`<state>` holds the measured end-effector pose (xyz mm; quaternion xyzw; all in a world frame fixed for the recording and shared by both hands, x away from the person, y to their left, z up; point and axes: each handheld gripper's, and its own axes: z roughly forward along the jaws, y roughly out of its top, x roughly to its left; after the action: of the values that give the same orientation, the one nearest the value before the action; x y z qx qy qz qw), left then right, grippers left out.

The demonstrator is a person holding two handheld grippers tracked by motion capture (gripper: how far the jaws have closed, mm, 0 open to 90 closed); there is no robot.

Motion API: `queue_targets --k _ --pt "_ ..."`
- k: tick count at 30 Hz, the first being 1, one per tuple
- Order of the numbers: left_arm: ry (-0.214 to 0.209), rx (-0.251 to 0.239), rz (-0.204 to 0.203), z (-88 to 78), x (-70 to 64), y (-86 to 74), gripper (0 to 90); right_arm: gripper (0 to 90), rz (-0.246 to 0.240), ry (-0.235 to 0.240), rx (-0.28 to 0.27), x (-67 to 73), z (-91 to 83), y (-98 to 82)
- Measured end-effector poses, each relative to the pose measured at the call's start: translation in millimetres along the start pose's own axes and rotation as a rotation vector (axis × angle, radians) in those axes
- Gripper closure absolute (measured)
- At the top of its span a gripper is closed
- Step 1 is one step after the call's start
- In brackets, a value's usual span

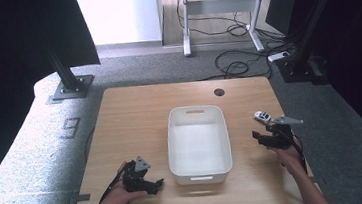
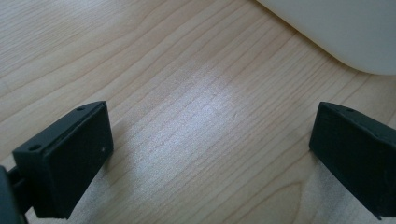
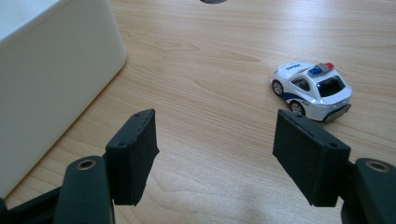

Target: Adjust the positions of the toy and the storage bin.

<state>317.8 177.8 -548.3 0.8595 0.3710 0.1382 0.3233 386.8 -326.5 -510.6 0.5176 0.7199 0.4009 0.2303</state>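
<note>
**Toy car waits beside the bin, right gripper lined up**

Grey carpet and a far desk with loose cables frame a light wooden table (image 1: 135, 116). Centre of it: a white plastic bin (image 1: 201, 166), empty as far as the high view lets me judge.

Left gripper (image 1: 153, 186) rests low at the near left corner, in the person's left hand (image 1: 114, 199). Jaws wide apart, bare wood between them, the bin's rounded corner just ahead in its own view.

Right gripper (image 1: 262, 138) sits on the far side of the bin, near the table's right edge. Jaws stand wide, nothing between the pads.

Smallest item: a white toy police car (image 3: 312, 89) with blue stripe and roof lights, upright on its wheels, right of the bin and well apart from it. It lies just beyond the right-hand pad, off the gripper's centre line, not touched.

Step in hand, by my reading: the approach for a pick. Next move calls for sliding the right gripper forward and toward the car until it sits between the pads, then closing across its body. The bin looks the likely drop point.
</note>
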Motion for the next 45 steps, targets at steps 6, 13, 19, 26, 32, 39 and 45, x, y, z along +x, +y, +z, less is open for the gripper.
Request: queue_targets --k 6,13,19,26,32,39,45 --pt "0.001 0.000 0.000 0.0 0.0 0.0 0.0 30.2 0.008 -0.014 -0.003 -6.6 -0.6 -0.3" --pt "0.001 0.001 0.000 0.0 0.0 0.0 0.0 30.3 0.028 -0.019 -0.011 -14.3 -0.5 -0.1" --pt "0.001 0.000 0.000 0.0 0.0 0.0 0.0 30.5 0.029 -0.026 -0.005 -19.6 -0.1 0.5" --pt "0.001 0.000 -0.001 0.0 -0.1 0.0 0.0 31.1 0.018 -0.028 0.008 -23.1 4.4 1.6" --pt "0.001 0.000 0.000 0.0 0.0 0.0 0.0 31.1 0.035 -0.024 0.019 -28.0 11.0 0.3" --pt "0.002 0.001 -0.001 -0.1 -0.1 -0.1 0.0 30.9 0.025 -0.035 0.033 -31.2 14.9 6.0" --pt "0.002 0.001 -0.001 -0.1 -0.1 0.0 0.0 30.9 0.015 -0.039 0.036 -31.9 20.1 9.0"
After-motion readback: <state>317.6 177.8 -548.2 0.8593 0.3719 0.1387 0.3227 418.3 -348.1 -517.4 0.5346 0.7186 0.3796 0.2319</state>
